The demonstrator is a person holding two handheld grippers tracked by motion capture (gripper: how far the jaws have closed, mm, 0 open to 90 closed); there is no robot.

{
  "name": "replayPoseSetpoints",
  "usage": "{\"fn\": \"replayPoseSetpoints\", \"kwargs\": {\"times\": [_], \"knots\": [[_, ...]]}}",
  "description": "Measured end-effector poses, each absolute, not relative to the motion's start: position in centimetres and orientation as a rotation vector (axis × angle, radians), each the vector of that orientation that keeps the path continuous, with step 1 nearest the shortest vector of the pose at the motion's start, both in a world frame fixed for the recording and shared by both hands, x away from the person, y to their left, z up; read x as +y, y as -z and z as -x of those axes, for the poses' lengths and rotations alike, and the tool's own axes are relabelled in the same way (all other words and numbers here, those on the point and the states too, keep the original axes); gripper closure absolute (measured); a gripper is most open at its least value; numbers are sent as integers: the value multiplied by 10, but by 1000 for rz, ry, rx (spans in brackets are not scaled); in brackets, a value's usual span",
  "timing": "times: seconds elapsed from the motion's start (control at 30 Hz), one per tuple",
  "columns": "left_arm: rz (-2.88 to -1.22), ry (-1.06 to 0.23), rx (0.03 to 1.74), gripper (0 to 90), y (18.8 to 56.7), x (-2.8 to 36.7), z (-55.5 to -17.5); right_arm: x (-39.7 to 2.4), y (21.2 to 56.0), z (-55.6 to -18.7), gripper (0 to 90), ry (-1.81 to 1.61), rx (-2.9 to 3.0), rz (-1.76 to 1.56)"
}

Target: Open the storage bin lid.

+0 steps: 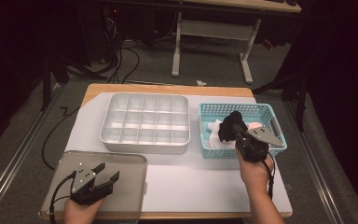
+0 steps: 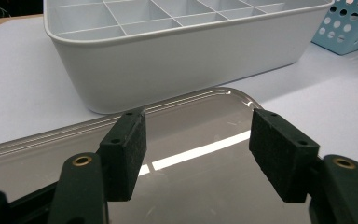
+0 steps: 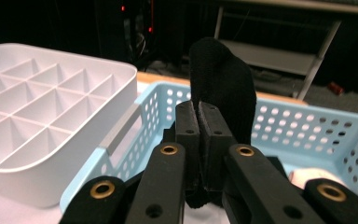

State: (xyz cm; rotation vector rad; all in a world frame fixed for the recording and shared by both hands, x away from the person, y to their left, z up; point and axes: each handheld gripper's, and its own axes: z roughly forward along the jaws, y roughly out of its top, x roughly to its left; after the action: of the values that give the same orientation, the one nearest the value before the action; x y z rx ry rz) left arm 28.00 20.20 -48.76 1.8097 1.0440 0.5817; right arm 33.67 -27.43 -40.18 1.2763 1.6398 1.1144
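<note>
A black sock (image 1: 227, 126) (image 3: 223, 88) hangs above the light blue basket (image 1: 261, 111) (image 3: 307, 135), pinched between the jaws of my right gripper (image 1: 237, 129) (image 3: 199, 121), which is shut on it. White and pink cloth pieces (image 1: 213, 135) lie inside the basket. A white divided tray (image 1: 144, 122) (image 2: 177, 51) (image 3: 42, 116) with several compartments sits at the table's middle. My left gripper (image 1: 108, 171) (image 2: 196, 149) hovers open over a clear grey lid (image 1: 130, 186) (image 2: 200, 154) at the near left, nothing between its pads.
A white sheet (image 1: 191, 182) covers most of the wooden table (image 1: 168, 87). The tray stands close behind the lid, and the basket to the tray's right. Beyond the table are a desk frame (image 1: 214, 42) and cables on the dark floor.
</note>
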Motion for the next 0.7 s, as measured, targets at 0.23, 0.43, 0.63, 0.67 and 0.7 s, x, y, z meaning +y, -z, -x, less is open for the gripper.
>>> {"fn": "replayPoseSetpoints", "kwargs": {"times": [0.23, 0.43, 0.63, 0.67, 0.7], "knots": [[-1808, -583, 1041, 371, 487, 203, -280, -270, 402, -335, 876, -1164, 1543, -1210], [-1807, -584, 1040, 371, 487, 203, -279, -269, 402, -331, 876, -1188, 1487, -1180], [-1806, -586, 1038, 372, 487, 203, -279, -269, 397, -331, 876, -1200, 1488, -1170], [-1806, -586, 1037, 372, 487, 203, -279, -269, 394, -330, 876, -1206, 1486, -1162], [-1805, -586, 1038, 372, 487, 203, -279, -269, 391, -329, 876, -1207, 1488, -1158]]}}
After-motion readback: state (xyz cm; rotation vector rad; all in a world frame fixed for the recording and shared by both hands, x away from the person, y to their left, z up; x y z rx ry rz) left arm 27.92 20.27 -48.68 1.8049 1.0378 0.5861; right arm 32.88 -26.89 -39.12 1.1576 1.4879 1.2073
